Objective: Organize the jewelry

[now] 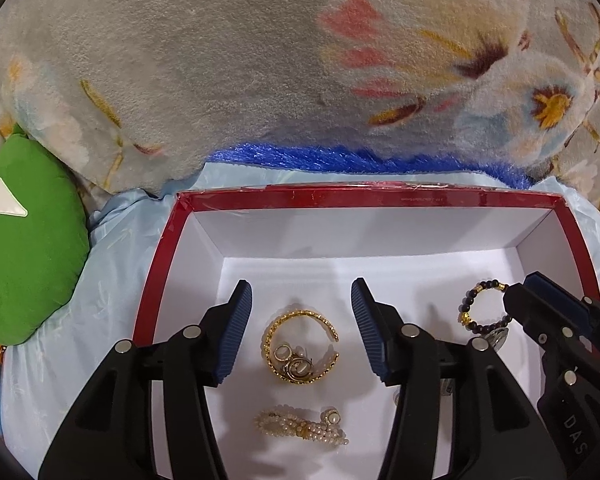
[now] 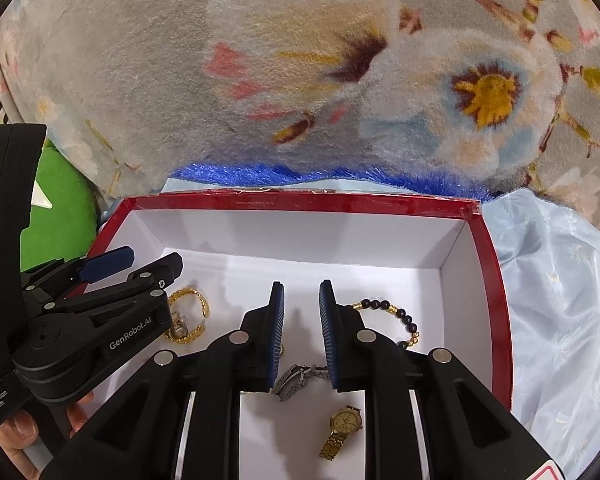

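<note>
A red-rimmed white box [image 1: 364, 196] [image 2: 300, 200] holds the jewelry. In the left wrist view my left gripper [image 1: 302, 312] is open above a gold bangle [image 1: 300, 344] with earrings inside it; a pearl bracelet [image 1: 300, 426] lies nearer. A black-and-gold bead bracelet [image 1: 482, 304] [image 2: 396, 316] lies to the right. My right gripper [image 2: 302, 312] hovers in the box, jaws a narrow gap apart and empty, over a silver watch [image 2: 296, 380]. A gold watch [image 2: 340, 428] lies nearer. The left gripper [image 2: 140, 264] also shows at the left, over the bangle [image 2: 188, 316].
The box rests on pale blue satin cloth [image 2: 560, 300]. A floral plush blanket [image 1: 260, 60] with a blue fringe [image 1: 340, 156] rises behind it. A green cushion [image 1: 24, 240] lies to the left.
</note>
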